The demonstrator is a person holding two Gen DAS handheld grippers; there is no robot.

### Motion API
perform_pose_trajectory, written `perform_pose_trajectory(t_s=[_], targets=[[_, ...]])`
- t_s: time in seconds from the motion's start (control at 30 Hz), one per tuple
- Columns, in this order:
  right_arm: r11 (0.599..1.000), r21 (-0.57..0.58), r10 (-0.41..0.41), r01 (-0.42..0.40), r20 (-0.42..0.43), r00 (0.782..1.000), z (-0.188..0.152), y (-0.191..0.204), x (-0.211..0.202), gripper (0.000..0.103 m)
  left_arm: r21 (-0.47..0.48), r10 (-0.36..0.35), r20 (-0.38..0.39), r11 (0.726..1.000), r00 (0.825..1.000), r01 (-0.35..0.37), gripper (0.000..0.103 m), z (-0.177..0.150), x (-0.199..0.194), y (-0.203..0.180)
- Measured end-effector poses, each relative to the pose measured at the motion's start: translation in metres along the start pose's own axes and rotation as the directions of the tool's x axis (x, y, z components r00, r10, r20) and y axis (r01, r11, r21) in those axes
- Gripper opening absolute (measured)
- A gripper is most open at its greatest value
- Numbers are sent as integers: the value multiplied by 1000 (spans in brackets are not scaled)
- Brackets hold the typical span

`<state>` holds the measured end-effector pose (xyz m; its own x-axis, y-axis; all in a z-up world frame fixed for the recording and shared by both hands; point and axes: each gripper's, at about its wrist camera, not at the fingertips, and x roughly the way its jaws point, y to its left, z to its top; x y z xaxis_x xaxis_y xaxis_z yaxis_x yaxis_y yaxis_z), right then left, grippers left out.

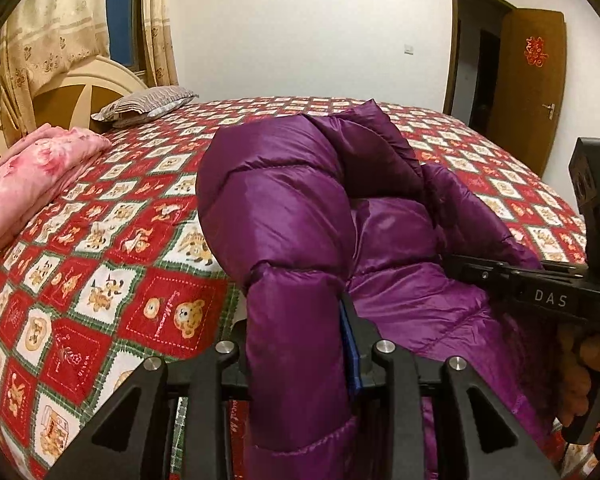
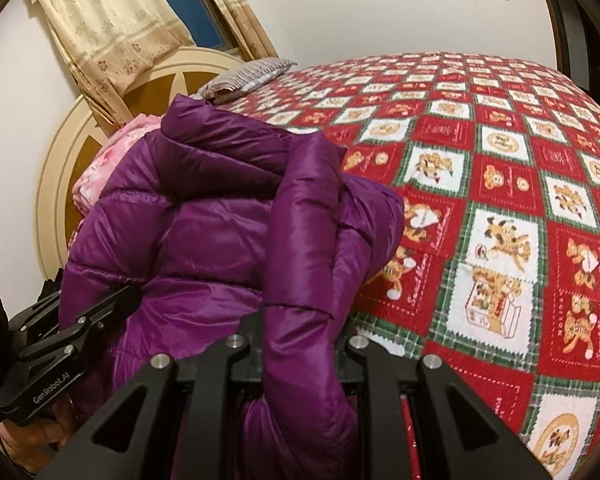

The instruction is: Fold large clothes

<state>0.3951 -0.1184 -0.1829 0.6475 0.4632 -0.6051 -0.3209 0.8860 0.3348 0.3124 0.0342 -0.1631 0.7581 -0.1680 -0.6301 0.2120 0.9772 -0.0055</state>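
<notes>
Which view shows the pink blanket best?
The left wrist view: the pink blanket lies folded and in full sight on the bed, near the headboard. In the right wrist view only a strip of it peeks out behind the purple jacket.

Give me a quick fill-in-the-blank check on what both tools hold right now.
1. Both tools grip a ____ puffy jacket.
2. The jacket lies on a bed with a red ____ cover.
3. A folded ____ blanket sits near the headboard.
4. The left tool is ____ on fabric.

Missing: purple; checked; pink; shut
</notes>
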Motion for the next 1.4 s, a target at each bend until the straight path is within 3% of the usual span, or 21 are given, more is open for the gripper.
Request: perform_pose_trajectory(t_s=[0.3,0.47,0.93,1.03,1.1,1.2,1.33,1.4], targets=[[999,-17,-48,48,-19,999,-8,4,11,24,-26,43,-40,999,998,-44,63,-10,18,8],[996,-18,-86,85,-17,996,-13,4,15,34,-65,75,-45,995,996,-78,84,-16,25,14],[990,-31,-140,140,-10,990,-19,7,22,45,-102,84,-47,991,995,-89,90,-18,27,20],[982,-39,-184,184,-1,983,-15,12,13,58,-89,168,-24,982,986,-169,89,-10,2,19],[981,-41,-191,191,16,982,-13,16,-6,59,-112,170,13,980,985,-167,89,-3,-27,22],[969,-59,-234,238,65,970,-13,26,-48,60,-152,191,73,972,979,-178,89,3,-79,25],[957,-84,-257,277,191,947,-23,50,-128,77,-175,211,142,967,967,-185,91,-1,-144,21],[952,-107,-257,288,235,937,-30,62,-156,79,-173,220,165,966,961,-192,91,-4,-161,17]])
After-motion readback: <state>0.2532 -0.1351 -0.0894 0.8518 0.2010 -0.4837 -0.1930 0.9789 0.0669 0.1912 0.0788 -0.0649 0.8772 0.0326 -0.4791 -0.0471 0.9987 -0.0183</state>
